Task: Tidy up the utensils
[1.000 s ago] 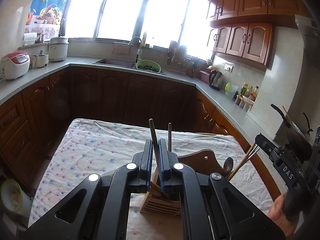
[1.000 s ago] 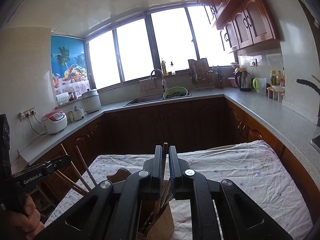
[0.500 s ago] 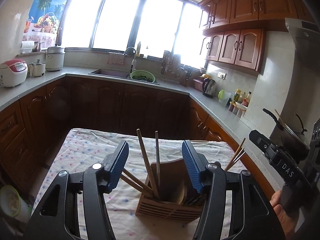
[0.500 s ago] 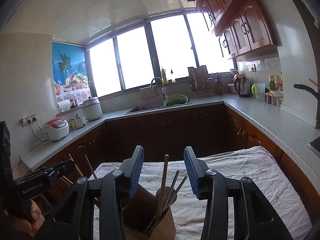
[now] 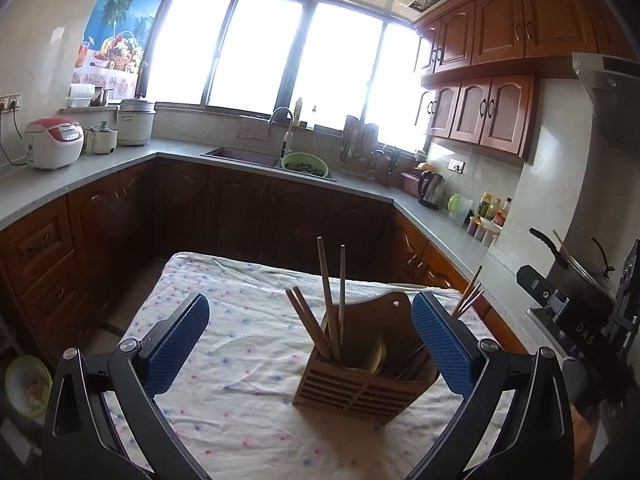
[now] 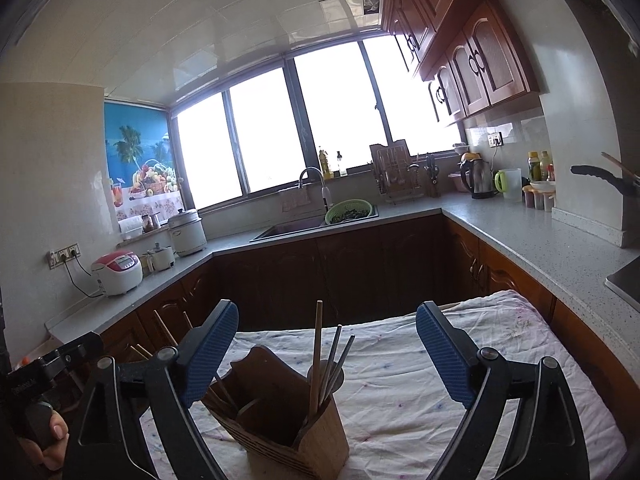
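Observation:
A slatted wooden utensil holder (image 5: pixel 352 390) stands on the flowered tablecloth (image 5: pixel 240 360). Several wooden chopsticks (image 5: pixel 330 304) lean upright in its left compartment. My left gripper (image 5: pixel 310 300) is opening wide; the holder shows between its blue pads (image 5: pixel 176 340), which touch nothing. From the right wrist view the same holder (image 6: pixel 280 424) sits low, with chopsticks (image 6: pixel 318 352) upright in its round end. My right gripper (image 6: pixel 328 308) is also opening, its pads clear of them. Each gripper appears at the edge of the other's view: right gripper (image 5: pixel 560 304), left gripper (image 6: pixel 52 364).
A grey counter (image 5: pixel 100 164) wraps the room, with a rice cooker (image 5: pixel 54 142), a sink (image 5: pixel 244 156), a green colander (image 5: pixel 305 162) and a kettle (image 5: pixel 431 188). A wok handle (image 5: pixel 546 242) juts out at far right. A bowl (image 5: pixel 26 384) sits low left.
Both grippers were shut on chopsticks a second ago and have opened wide. The chopsticks now stand free in the holder. Both grippers have drawn back from it.

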`<action>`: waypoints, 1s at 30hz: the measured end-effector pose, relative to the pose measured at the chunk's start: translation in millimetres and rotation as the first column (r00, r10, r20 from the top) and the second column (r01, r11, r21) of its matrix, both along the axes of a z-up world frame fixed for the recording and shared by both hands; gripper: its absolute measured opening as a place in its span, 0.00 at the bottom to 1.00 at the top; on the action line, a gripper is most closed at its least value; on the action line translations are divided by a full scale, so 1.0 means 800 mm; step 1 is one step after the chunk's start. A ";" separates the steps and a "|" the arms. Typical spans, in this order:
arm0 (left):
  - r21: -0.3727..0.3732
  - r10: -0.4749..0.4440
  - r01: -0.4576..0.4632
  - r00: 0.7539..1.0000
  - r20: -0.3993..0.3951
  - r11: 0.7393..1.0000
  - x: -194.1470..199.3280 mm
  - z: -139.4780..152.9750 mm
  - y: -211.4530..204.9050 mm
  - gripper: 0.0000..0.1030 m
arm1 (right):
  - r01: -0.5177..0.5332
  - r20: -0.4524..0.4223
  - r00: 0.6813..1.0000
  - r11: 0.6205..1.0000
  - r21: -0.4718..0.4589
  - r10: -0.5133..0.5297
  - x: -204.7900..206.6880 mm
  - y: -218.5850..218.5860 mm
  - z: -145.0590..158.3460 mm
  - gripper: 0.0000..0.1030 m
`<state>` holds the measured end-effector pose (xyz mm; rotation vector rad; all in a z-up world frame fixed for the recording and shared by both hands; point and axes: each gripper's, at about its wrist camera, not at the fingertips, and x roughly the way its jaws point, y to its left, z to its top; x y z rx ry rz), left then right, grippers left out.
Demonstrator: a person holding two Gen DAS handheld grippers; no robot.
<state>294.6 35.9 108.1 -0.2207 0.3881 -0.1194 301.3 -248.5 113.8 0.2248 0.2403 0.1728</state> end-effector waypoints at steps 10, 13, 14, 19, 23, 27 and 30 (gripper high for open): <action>0.005 0.018 -0.018 0.999 -0.035 1.000 -0.050 -0.010 0.011 1.00 | -0.054 -0.018 0.998 0.998 -0.012 0.054 -0.049 0.018 -0.007 0.90; 0.021 0.019 -0.018 0.999 -0.033 1.000 -0.073 -0.009 0.009 1.00 | -0.070 -0.029 0.997 0.998 -0.004 0.070 -0.069 0.020 -0.011 0.93; 0.026 0.020 -0.019 0.999 -0.032 0.999 -0.080 -0.010 0.008 1.00 | -0.077 -0.032 0.997 0.997 0.001 0.077 -0.076 0.021 -0.013 0.93; 0.049 0.037 -0.035 0.998 -0.042 0.998 -0.117 -0.019 0.007 1.00 | -0.110 -0.041 0.993 0.994 -0.011 0.109 -0.113 0.026 -0.025 0.93; 0.068 0.049 -0.045 0.997 -0.054 0.997 -0.143 -0.029 0.007 1.00 | -0.128 -0.058 0.990 0.992 -0.013 0.127 -0.140 0.024 -0.035 0.94; 0.076 0.039 -0.032 0.996 -0.080 0.997 -0.165 -0.042 0.007 1.00 | -0.139 -0.074 0.988 0.990 -0.008 0.138 -0.165 0.022 -0.049 0.95; 0.083 0.033 -0.025 0.995 -0.089 0.996 -0.182 -0.050 0.004 1.00 | -0.145 -0.093 0.985 0.989 0.004 0.145 -0.180 0.020 -0.061 0.95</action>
